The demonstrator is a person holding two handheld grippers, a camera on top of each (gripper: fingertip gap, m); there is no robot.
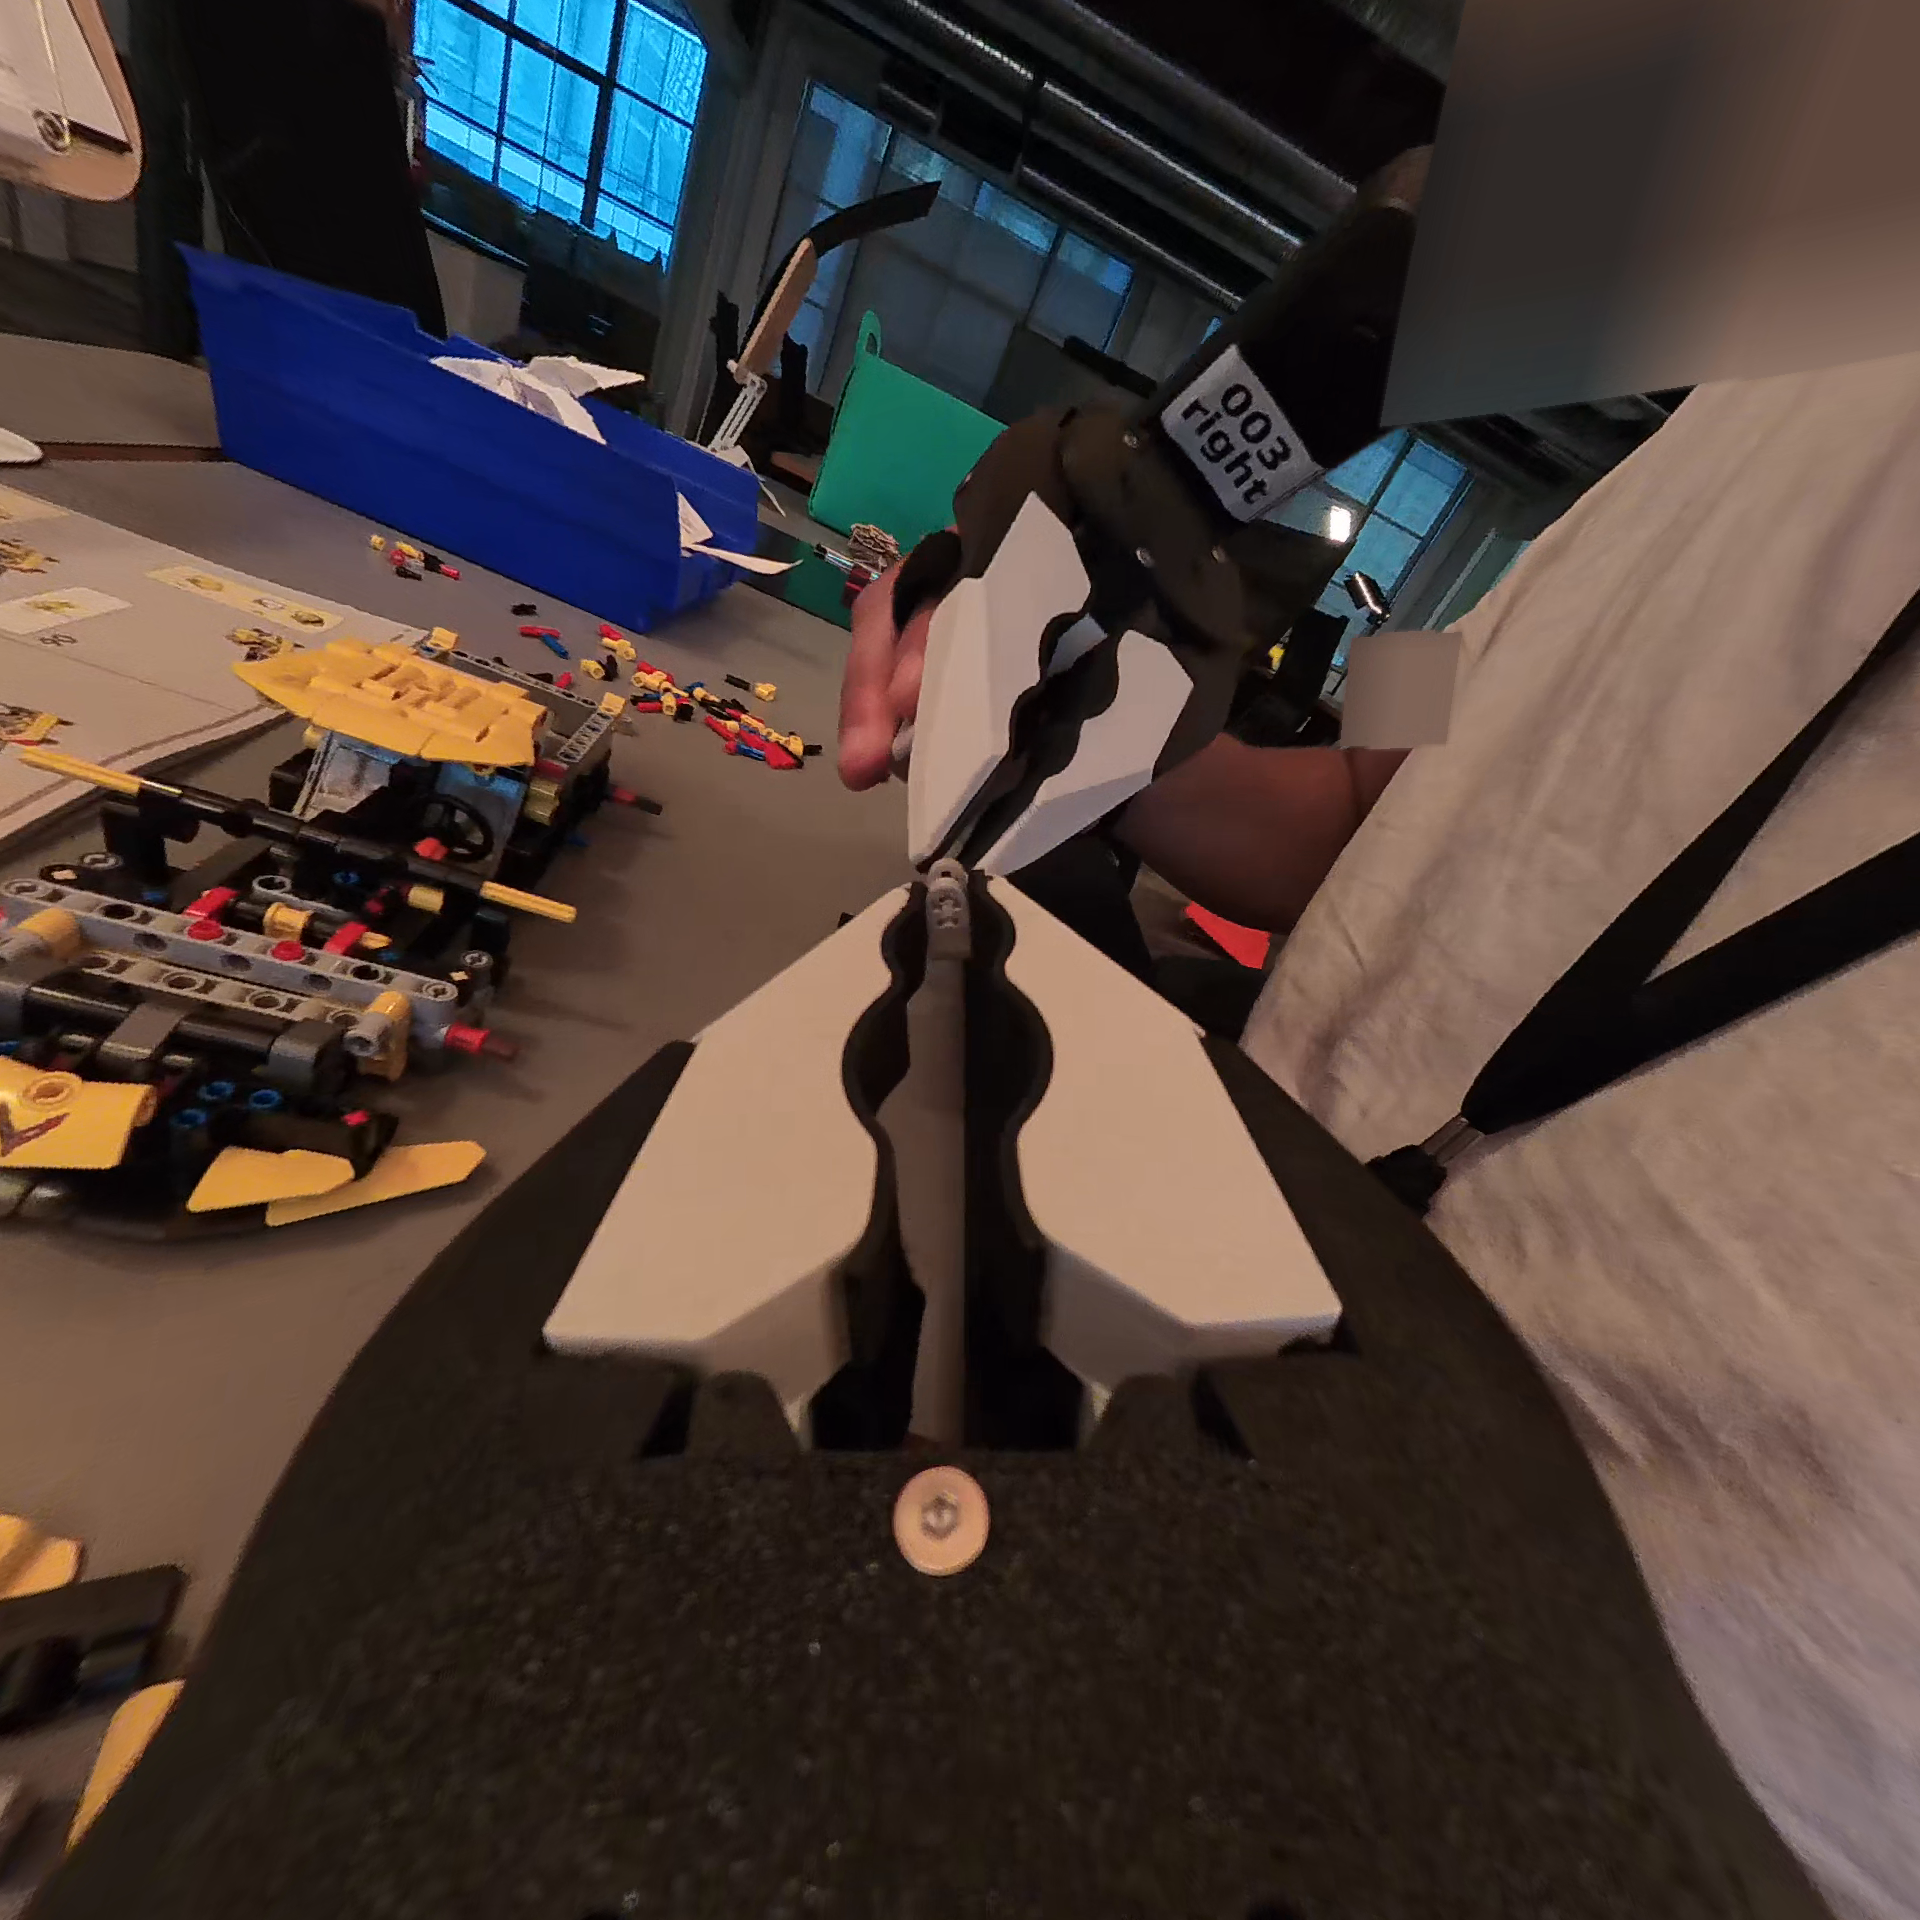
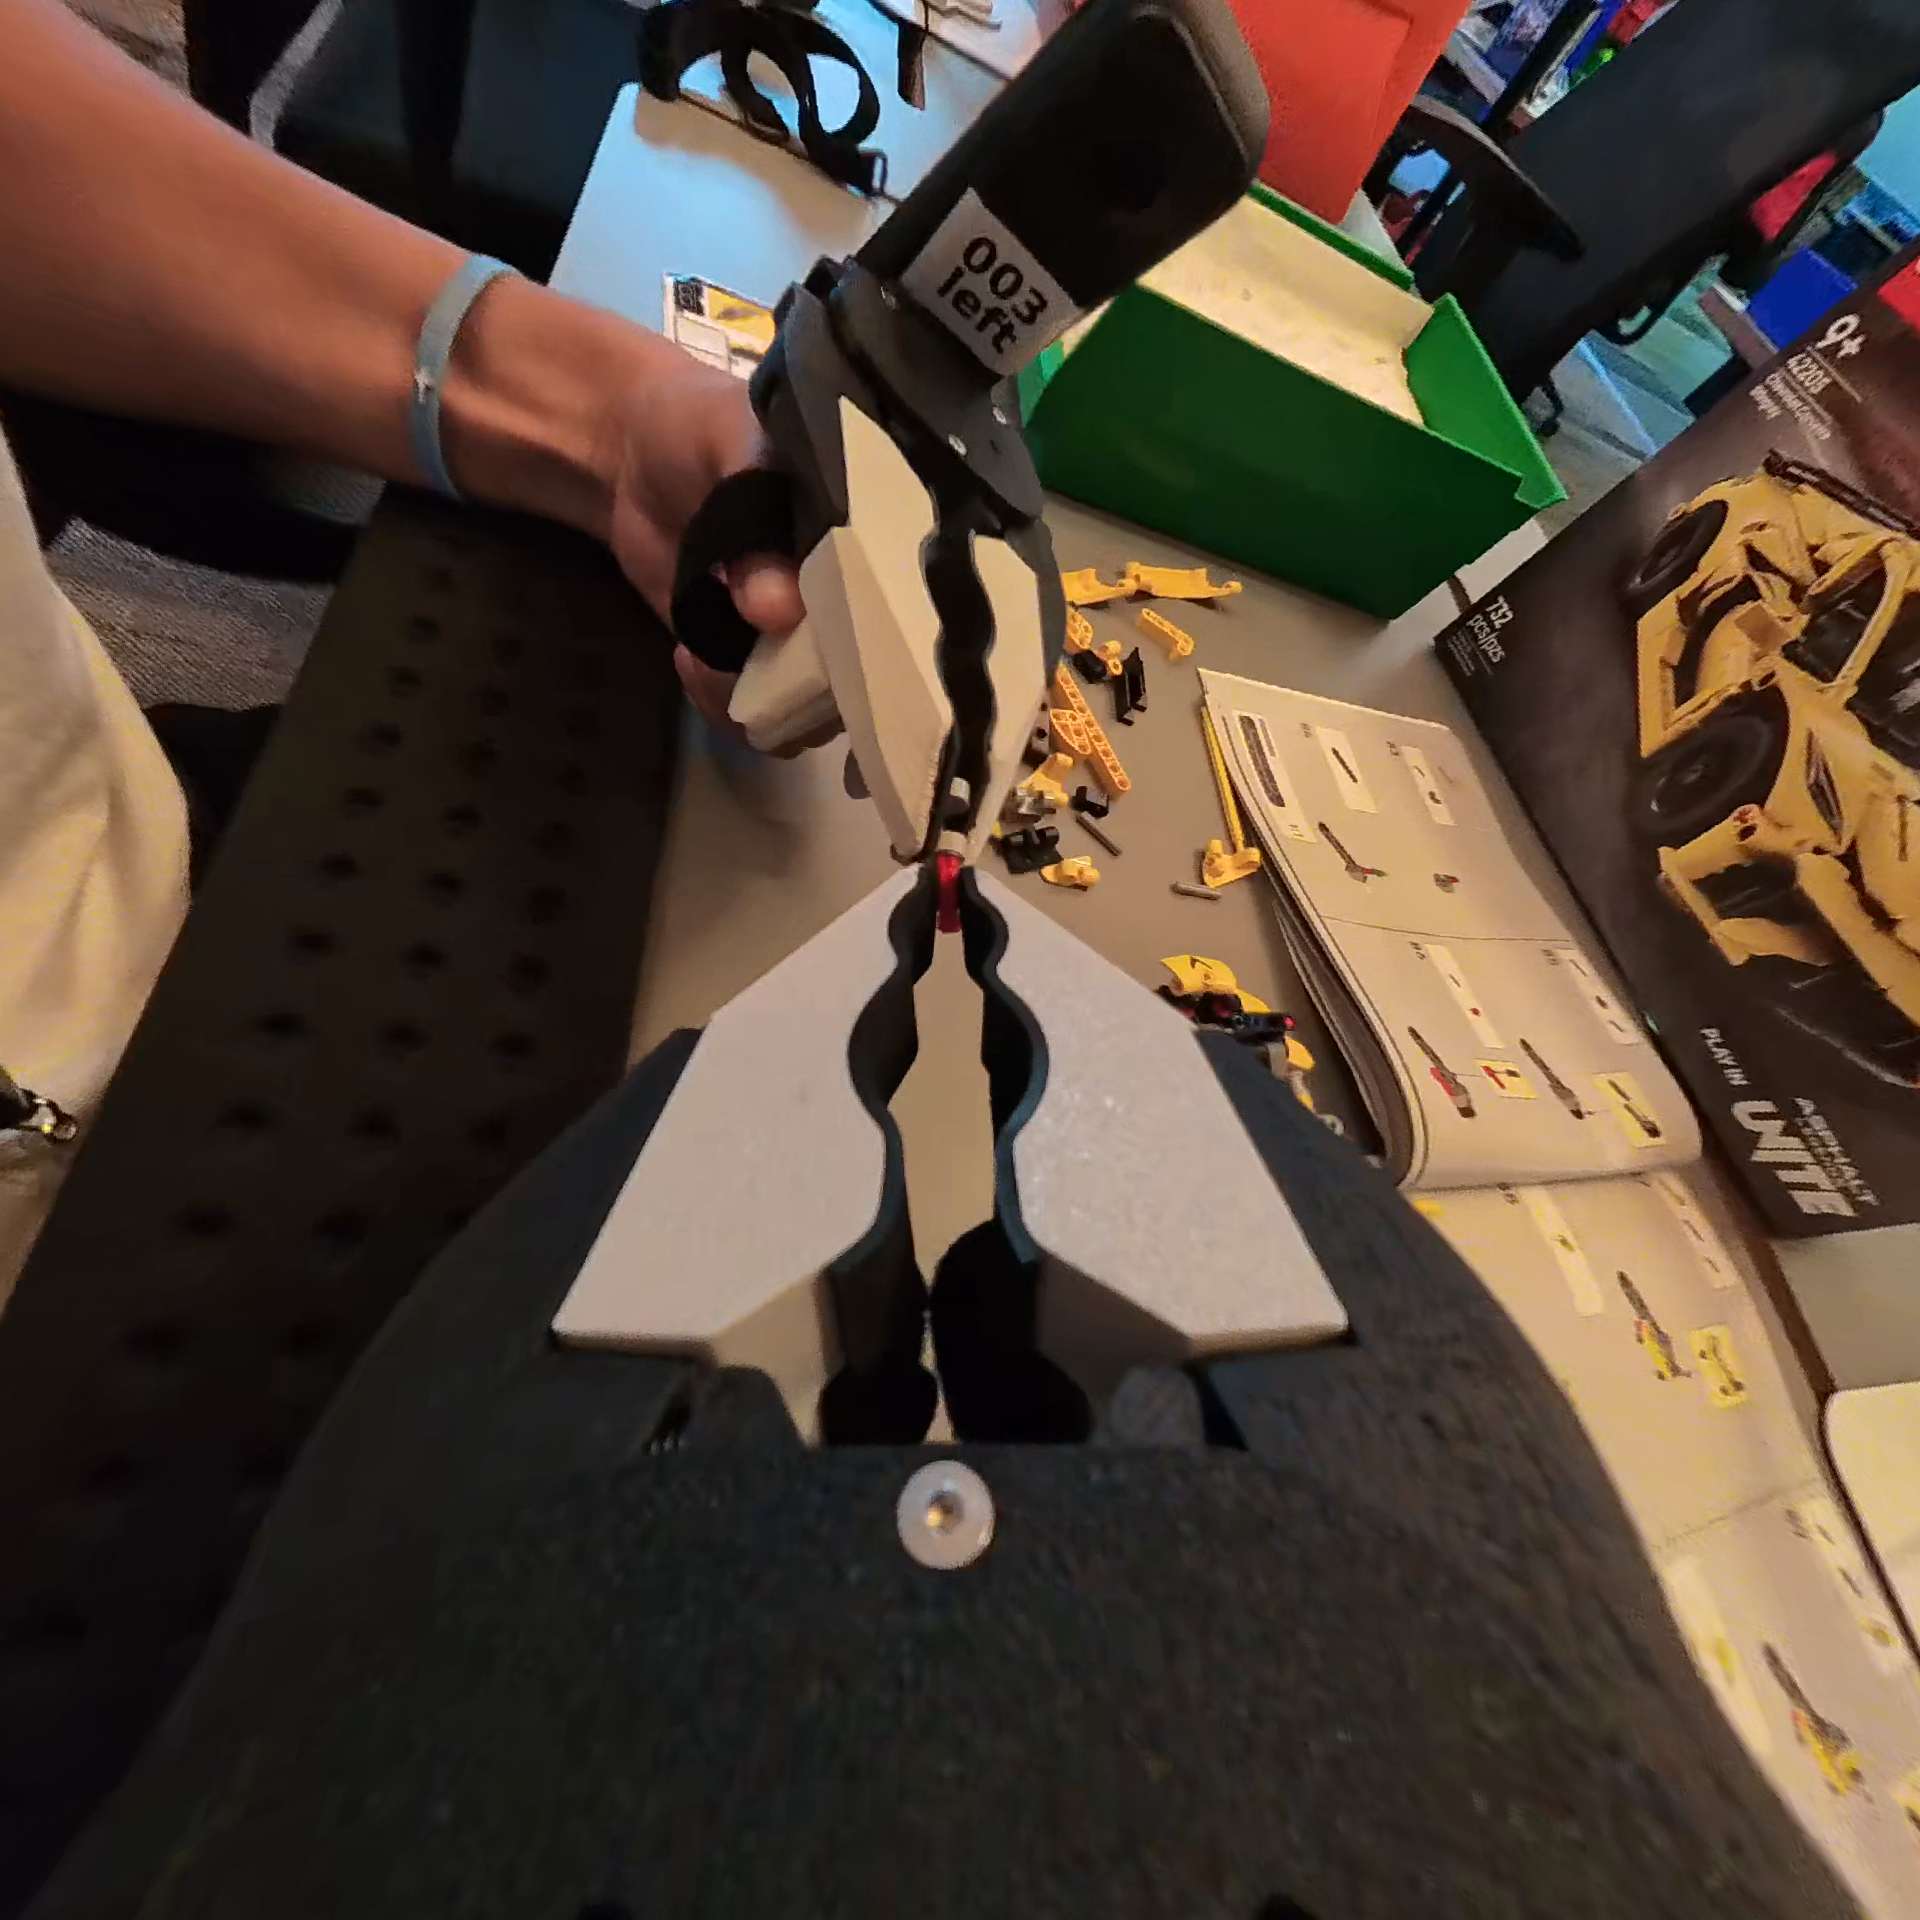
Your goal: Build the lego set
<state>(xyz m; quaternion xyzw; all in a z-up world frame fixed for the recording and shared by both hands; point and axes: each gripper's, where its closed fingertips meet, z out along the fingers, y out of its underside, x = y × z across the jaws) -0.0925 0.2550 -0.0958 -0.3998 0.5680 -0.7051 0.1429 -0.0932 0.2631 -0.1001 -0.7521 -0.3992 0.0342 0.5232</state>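
Wavy-edged white fingers point(image 1: 727, 1122) pinching grey connector point(image 1: 945, 902), meeting red pin point(image 2: 948, 896)

A loft-style workshop or lab: tall multi-pane industrial windows point(image 1: 561, 114) and exposed ceiling pipes point(image 1: 1122, 135) rise behind a grey worktable point(image 1: 727, 935) crowded with blue point(image 1: 416, 447) and green storage bins point(image 2: 1278, 457).

2 hand-held grippers point(image 1: 943, 883) point(image 2: 940, 878), 1 blue bin point(image 1: 436, 457), 1 green bin point(image 2: 1278, 457), 1 booklet point(image 2: 1455, 935).
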